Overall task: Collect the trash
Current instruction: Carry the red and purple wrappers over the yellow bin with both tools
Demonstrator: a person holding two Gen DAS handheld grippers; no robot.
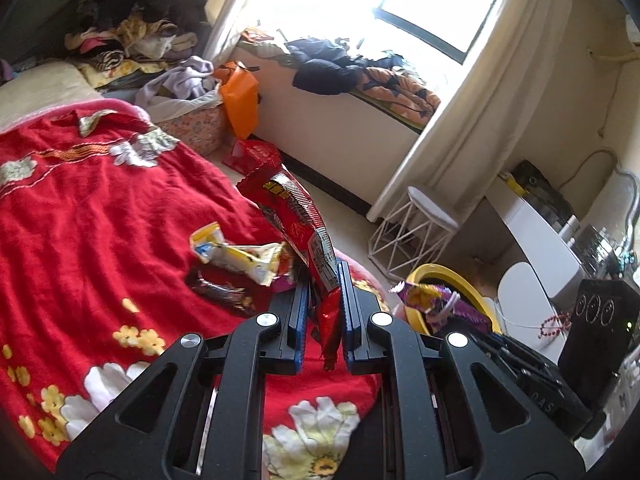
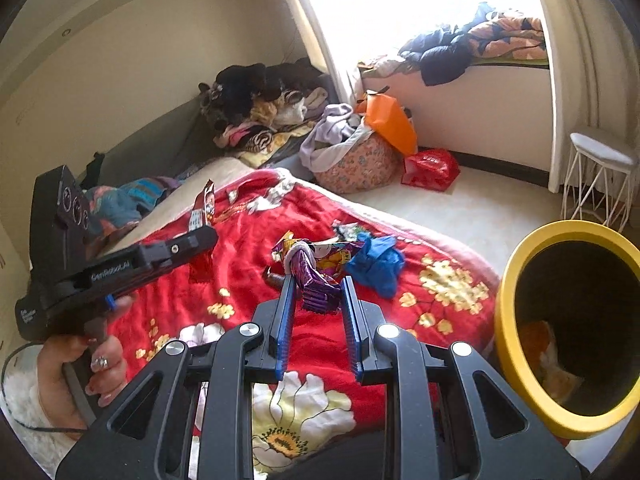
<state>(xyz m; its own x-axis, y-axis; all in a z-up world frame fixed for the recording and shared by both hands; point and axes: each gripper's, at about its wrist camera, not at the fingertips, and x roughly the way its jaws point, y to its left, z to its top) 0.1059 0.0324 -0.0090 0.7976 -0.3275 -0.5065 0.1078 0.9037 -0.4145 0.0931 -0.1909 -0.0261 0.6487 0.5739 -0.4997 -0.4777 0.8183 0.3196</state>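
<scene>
Right, both jaws are pinching trash above the bed (image 2: 168, 312): the left gripper (image 1: 324, 300) clamps a red wrapper (image 1: 298, 216), the right gripper (image 2: 318, 304) a purple wrapper (image 2: 316, 276). Next, I'd judge, swing both over the yellow bin (image 2: 508, 320) and release; more wrappers (image 1: 236, 256) remain.

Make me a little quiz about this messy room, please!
1. True or false: the left claw is empty.
2. What colour is the bin's rim? A) green B) yellow C) white
3. What does the right claw hold?

Key:
1. False, it grips a red wrapper.
2. B.
3. A purple wrapper, lifted above the red blanket.
</scene>
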